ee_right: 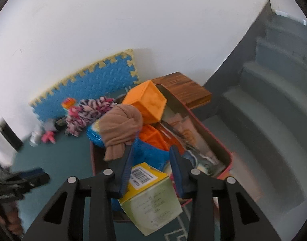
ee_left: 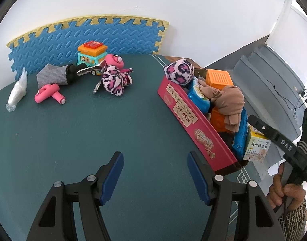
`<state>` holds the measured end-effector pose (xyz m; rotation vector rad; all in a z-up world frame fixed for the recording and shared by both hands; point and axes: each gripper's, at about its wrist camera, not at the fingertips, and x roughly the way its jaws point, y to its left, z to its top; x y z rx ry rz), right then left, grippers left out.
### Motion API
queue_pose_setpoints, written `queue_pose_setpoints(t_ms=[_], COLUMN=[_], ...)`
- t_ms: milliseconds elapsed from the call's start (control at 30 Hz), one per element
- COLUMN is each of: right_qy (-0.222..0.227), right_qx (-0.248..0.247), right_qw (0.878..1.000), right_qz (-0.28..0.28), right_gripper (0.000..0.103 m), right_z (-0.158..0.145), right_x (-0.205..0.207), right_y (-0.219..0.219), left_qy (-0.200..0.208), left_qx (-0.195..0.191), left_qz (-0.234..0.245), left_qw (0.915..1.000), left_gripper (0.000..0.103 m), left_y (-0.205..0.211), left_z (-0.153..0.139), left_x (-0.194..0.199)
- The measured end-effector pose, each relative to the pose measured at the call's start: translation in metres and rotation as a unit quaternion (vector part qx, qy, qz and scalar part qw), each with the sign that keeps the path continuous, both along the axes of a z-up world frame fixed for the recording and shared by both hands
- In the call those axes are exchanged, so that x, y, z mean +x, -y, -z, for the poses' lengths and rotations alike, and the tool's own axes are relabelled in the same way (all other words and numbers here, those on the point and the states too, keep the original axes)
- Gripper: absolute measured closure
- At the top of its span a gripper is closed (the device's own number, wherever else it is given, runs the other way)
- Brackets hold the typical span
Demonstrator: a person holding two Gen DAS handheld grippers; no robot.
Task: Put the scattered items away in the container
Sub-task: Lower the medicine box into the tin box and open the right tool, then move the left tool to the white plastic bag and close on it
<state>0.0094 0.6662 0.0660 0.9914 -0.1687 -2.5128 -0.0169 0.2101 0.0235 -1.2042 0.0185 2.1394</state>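
A red biscuit box (ee_left: pixel 193 120) serves as the container at the table's right edge. It is heaped with a leopard-print cloth (ee_left: pixel 179 72), orange blocks (ee_left: pixel 219 78), a tan stocking (ee_left: pixel 229 98) and blue packets. My right gripper (ee_right: pixel 151 147) is shut on a yellow-green medicine box (ee_right: pixel 149 190), held over the container's near end (ee_right: pixel 227 160). My left gripper (ee_left: pixel 155 156) stands open and holds nothing, low over the teal table. Scattered at the back left lie a second leopard cloth (ee_left: pixel 113 80), a pink curler (ee_left: pixel 49 94), a grey sock (ee_left: pixel 53 75), a toy truck (ee_left: pixel 91 54) and a white bag (ee_left: pixel 18 91).
A blue foam mat (ee_left: pixel 83 34) leans on the white wall behind the scattered items. A wooden board (ee_right: pixel 183 88) sits behind the container. Grey stairs (ee_left: pixel 273 70) drop away on the right. A hand (ee_left: pixel 282 190) grips the right tool's handle.
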Motion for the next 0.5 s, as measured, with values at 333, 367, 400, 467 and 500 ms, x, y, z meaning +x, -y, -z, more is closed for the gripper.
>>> queue_pose_setpoints(t_ms=[333, 367, 400, 467, 500], right_qy=[-0.054, -0.060, -0.066, -0.074, -0.074], right_qx=[-0.032, -0.029, -0.026, -0.017, -0.014], right_qw=[0.998, 0.998, 0.997, 0.996, 0.996], right_qz=[-0.010, -0.016, -0.023, -0.040, -0.050], right_gripper=[0.063, 0.063, 0.063, 0.061, 0.058], right_z=[-0.040, -0.044, -0.047, -0.051, -0.051], right_x=[0.027, 0.031, 0.035, 0.042, 0.044], right_y=[0.000, 0.005, 0.012, 0.028, 0.036], left_qy=[0.000, 0.000, 0.000, 0.002, 0.003], left_qx=[0.003, 0.003, 0.003, 0.002, 0.002], left_qz=[-0.016, -0.022, -0.032, -0.054, -0.065], left_qw=[0.9999, 0.9998, 0.9995, 0.9985, 0.9979], left_gripper=[0.036, 0.036, 0.036, 0.036, 0.036], left_y=[0.010, 0.014, 0.020, 0.033, 0.040], left_z=[0.000, 0.000, 0.002, 0.005, 0.006], left_x=[-0.008, -0.010, -0.014, -0.022, -0.026])
